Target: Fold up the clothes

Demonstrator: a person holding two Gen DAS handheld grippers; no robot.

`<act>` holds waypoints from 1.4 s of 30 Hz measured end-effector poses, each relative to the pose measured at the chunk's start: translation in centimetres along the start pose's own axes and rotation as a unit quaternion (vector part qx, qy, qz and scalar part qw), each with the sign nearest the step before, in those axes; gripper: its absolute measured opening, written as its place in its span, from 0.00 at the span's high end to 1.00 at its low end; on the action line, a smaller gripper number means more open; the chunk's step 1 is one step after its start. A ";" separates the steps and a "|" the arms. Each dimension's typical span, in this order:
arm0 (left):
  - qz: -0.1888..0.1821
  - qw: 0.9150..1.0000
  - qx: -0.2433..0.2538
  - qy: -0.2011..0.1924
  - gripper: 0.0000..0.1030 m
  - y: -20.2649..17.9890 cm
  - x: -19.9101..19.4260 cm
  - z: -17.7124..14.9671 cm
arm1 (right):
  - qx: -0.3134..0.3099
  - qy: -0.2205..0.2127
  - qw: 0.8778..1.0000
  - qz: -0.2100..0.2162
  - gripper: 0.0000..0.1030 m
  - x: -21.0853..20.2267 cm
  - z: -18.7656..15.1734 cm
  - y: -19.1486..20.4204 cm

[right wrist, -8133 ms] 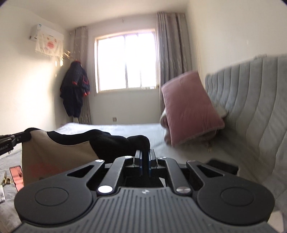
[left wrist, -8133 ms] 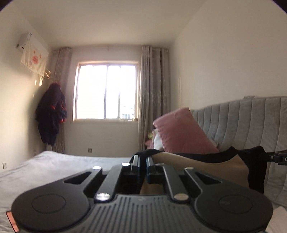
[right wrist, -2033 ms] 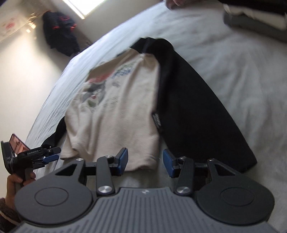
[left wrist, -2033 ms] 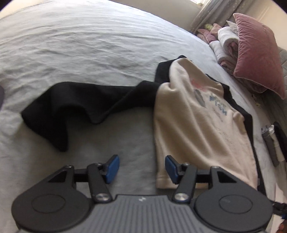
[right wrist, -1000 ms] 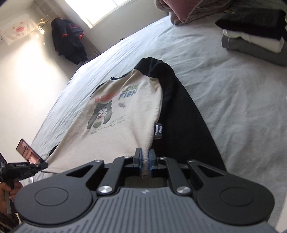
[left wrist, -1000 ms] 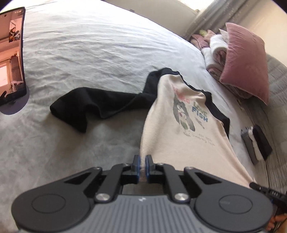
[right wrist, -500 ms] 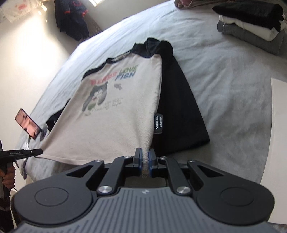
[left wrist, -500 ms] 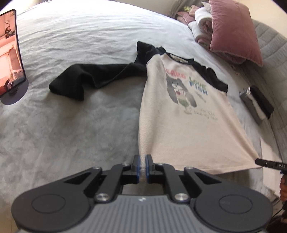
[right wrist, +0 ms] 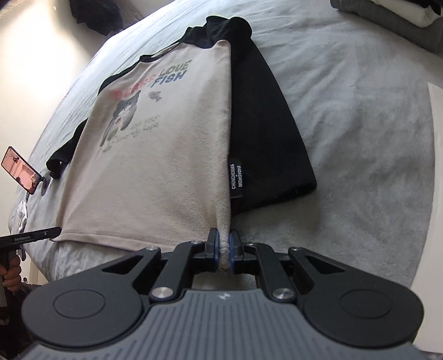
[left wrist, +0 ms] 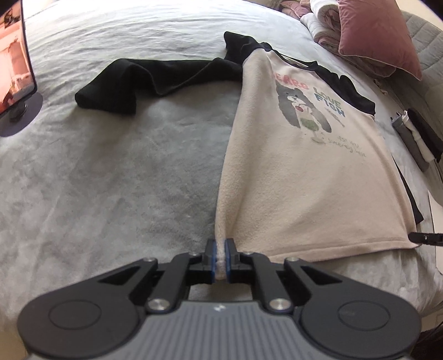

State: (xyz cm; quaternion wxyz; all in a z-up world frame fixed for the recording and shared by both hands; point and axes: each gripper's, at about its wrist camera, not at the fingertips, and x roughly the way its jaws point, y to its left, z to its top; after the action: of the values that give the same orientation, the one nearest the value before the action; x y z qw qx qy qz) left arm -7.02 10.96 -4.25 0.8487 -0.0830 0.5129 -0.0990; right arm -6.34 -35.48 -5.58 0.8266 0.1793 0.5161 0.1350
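A cream sweatshirt [left wrist: 304, 177] with black sleeves and a bear print lies face up on the grey bed, stretched flat toward me. My left gripper [left wrist: 218, 259] is shut on its lower left hem corner. My right gripper [right wrist: 226, 250] is shut on the lower right hem corner of the sweatshirt [right wrist: 155, 155]. One black sleeve [left wrist: 144, 83] trails crumpled out to the left. The other black sleeve [right wrist: 263, 133] lies straight along the right side of the body. The left gripper's tip [right wrist: 36, 235] shows at the left edge of the right wrist view.
A phone on a round stand [left wrist: 16, 66] sits on the bed at the far left. A pink pillow [left wrist: 379, 36] and folded bedding lie by the headboard. A stack of folded clothes [right wrist: 393, 16] rests at the upper right, and a white board edge [right wrist: 436, 155] runs along the right.
Both grippers have sunk lower toward the bed while holding the hem corners. The sweatshirt body now lies flatter and more stretched out on the bed.
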 end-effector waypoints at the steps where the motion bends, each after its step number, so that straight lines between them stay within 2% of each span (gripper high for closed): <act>1: 0.002 1.000 0.005 -0.003 0.91 -0.1 -0.1 0.0 | -0.002 -0.002 1.000 0.001 0.89 -0.1 0.0 0.0; 3: 0.012 1.000 0.017 -0.015 0.82 -0.6 -0.5 0.2 | -0.005 -0.004 1.000 0.008 0.85 -0.2 0.1 0.1; 5: 0.018 0.999 0.029 -0.028 0.64 -1.2 -1.1 0.6 | -0.014 -0.006 1.000 0.015 0.82 -0.7 0.3 0.1; 7: 0.021 0.998 0.040 -0.041 0.63 -1.8 -1.7 1.0 | -0.010 -0.026 1.000 0.011 0.67 -1.8 0.7 -0.3; 8: 0.020 0.998 0.042 -0.044 0.62 -2.1 -1.9 1.3 | -0.005 -0.038 0.999 0.010 0.64 -2.4 0.8 -0.7; 14: 0.009 0.996 0.058 -0.071 0.53 -4.5 -2.2 3.0 | 0.036 -0.087 0.996 -0.013 0.63 -3.9 1.6 -2.7; 17: -0.008 0.994 0.064 -0.083 0.46 -6.1 -1.9 3.6 | 0.034 -0.088 0.995 -0.038 0.63 -3.1 1.8 -3.2; 20: -0.031 0.993 0.073 -0.086 0.42 -7.9 -1.2 4.1 | 0.028 -0.091 0.994 -0.058 0.63 -2.3 2.1 -3.4; 24: -0.044 0.992 0.091 -0.078 0.41 -10.8 0.1 4.6 | -0.002 -0.095 0.993 -0.076 0.63 -1.4 2.3 -3.0; 26: -0.050 0.991 0.098 -0.072 0.40 -11.9 0.8 4.9 | -0.025 -0.094 0.991 -0.095 0.69 -1.1 2.3 -2.4; 30: -0.058 0.990 0.112 -0.063 0.39 -14.1 2.3 5.5 | -0.053 -0.098 0.987 -0.112 0.65 -0.6 2.0 -1.9; 31: -0.057 0.990 0.115 -0.061 0.38 -14.7 2.8 5.7 | -0.064 -0.099 0.986 -0.119 0.66 -0.4 1.8 -1.6; 32: -0.057 0.990 0.118 -0.059 0.38 -15.2 3.2 5.9 | -0.075 -0.100 0.984 -0.126 0.71 -0.2 1.7 -1.3; 33: -0.057 0.989 0.121 -0.057 0.38 -15.7 3.6 6.1 | -0.086 -0.101 0.982 -0.131 0.87 -0.2 1.7 -1.0; 34: -0.056 0.989 0.124 -0.055 0.38 -16.2 4.0 6.4 | -0.097 -0.101 0.981 -0.135 0.94 -0.2 1.7 -0.7; 38: -0.052 0.988 0.134 -0.049 0.38 -17.8 5.3 7.3 | -0.086 -0.131 0.976 -0.150 0.95 -2.0 2.2 -1.0; 42: -0.049 0.988 0.138 -0.041 0.38 -19.1 6.4 8.4 | -0.070 -0.191 0.958 -0.204 0.96 -5.1 3.3 -1.7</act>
State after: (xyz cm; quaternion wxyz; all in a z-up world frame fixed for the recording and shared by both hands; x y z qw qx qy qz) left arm 1.73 -8.81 -1.26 0.8663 0.0060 0.4543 -0.2074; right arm -5.51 -39.63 -0.86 0.9302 0.0341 0.3635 -0.0372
